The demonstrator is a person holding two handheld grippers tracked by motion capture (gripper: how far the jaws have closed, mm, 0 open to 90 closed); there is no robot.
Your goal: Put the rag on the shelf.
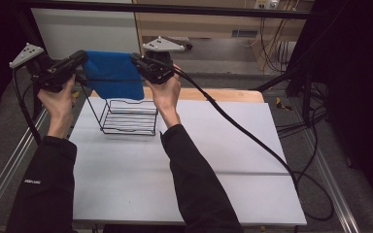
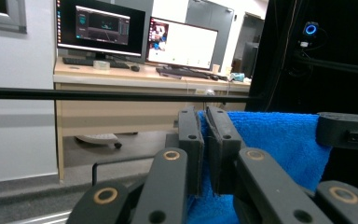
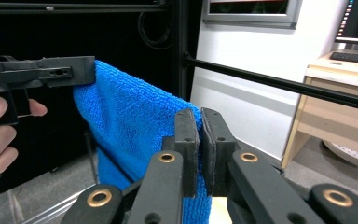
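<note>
Blue towel [image 1: 114,75] hangs stretched between both grippers, in the air above the black wire rack [image 1: 128,116] at the far end of the white table [image 1: 189,165]. Left gripper [image 1: 83,56] is clamped on the towel's left top corner, right gripper [image 1: 135,58] is clamped on the right top corner; in both gripper views the jaws are pinched tight on cloth. Step looks like draping the towel over the rack's top rail. Best done with both corners level, the cloth taut, the hem centred over the rail, hands lowering evenly and no early release.
</note>
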